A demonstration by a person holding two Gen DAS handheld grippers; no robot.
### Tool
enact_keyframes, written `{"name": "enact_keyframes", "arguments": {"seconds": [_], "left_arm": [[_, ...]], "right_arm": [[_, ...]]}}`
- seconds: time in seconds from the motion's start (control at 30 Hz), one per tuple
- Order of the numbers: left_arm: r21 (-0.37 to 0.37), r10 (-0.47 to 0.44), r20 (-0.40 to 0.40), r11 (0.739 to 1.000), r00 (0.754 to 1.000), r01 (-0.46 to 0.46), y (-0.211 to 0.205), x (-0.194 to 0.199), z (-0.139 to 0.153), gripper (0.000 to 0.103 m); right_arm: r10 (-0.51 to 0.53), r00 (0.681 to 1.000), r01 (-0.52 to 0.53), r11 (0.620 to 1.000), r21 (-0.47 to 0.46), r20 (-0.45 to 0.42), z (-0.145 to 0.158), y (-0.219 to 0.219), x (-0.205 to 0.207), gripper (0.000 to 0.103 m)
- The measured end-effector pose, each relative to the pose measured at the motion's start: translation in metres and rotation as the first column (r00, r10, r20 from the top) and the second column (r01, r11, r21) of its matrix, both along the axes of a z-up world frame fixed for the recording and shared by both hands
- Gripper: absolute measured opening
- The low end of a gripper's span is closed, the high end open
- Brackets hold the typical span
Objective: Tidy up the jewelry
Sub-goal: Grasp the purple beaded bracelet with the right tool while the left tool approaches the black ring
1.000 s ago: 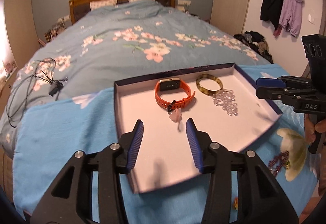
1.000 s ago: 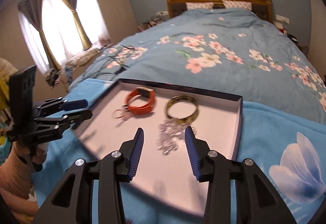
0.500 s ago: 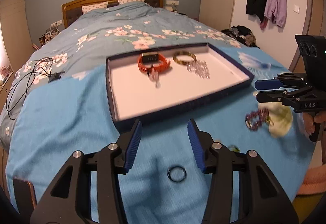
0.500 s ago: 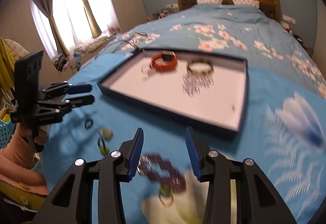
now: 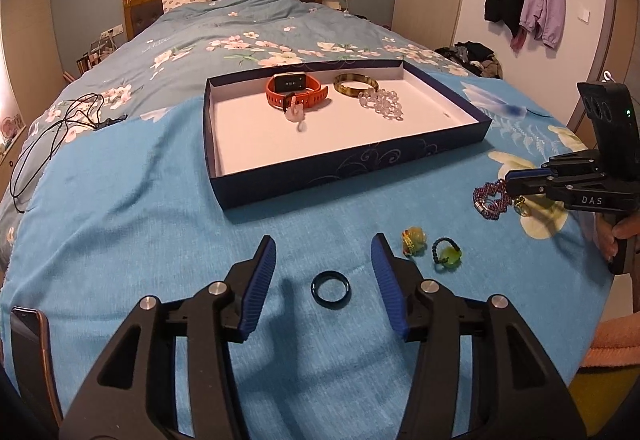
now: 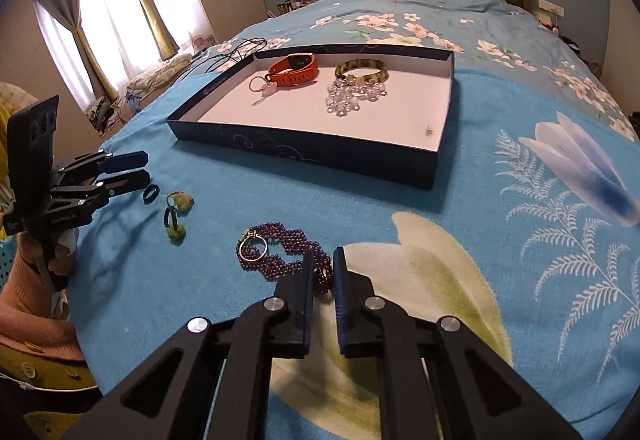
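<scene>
My left tongs (image 5: 322, 272) stand open astride the black ring (image 5: 331, 288) on the bed, ready to pinch it; my right tongs (image 6: 323, 272) have just closed on the purple beaded bracelet (image 6: 280, 252), bound for the tray (image 6: 304, 153).

Fuzzy blue cloth blanket (image 5: 120, 224), glossy black ring (image 5: 331, 288), clear glassy beads (image 6: 352, 97)

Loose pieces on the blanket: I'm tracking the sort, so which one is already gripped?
The purple bead bracelet: the right claw is shut on its end. The black ring lies untouched between the open left claw's fingers.
</scene>
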State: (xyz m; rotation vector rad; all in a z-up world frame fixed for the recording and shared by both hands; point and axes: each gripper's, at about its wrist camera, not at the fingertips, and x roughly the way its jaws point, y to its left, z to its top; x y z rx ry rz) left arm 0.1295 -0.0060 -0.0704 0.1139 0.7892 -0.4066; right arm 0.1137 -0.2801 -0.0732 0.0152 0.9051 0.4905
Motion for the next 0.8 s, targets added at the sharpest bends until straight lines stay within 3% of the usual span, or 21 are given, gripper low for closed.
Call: {"name": "enact_keyframes", "arguments": {"seconds": [0.4,0.8], "left_arm": [[-0.008,-0.009,0.001,1.0,1.0,0.009,0.001,-0.006,0.001,0.049],[0.013,-0.02,-0.02,1.0,1.0,0.02,0.004,-0.009,-0.005,0.049]], "right_arm": [[0.047,0.994,-0.053,0.997,0.056,0.103,0.036,0.014,-0.014,0.005],[0.077,0.989,-0.092,0.989,0.117,0.129,0.051,0.025,-0.018,0.005]]}}
